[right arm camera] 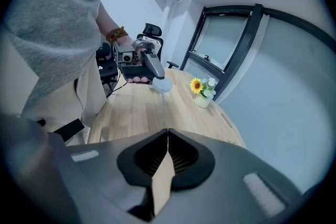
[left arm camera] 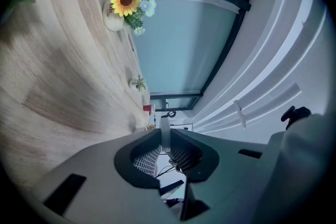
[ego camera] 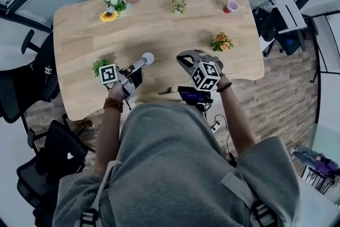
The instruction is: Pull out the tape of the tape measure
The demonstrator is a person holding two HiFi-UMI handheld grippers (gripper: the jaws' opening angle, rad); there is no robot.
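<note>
Wooden table (ego camera: 159, 24) stands among black chairs (ego camera: 34, 80) on brick-patterned floor (ego camera: 276, 103).

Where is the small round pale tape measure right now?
In the head view, the small round pale tape measure is clamped at the tips of the left gripper, over the near middle of the light wooden table, just left of the right gripper.

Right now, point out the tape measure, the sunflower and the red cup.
tape measure (ego camera: 148, 58), head view, round case.
sunflower (ego camera: 108, 16), head view, yellow bloom.
red cup (ego camera: 231, 6), head view, open top.
</note>
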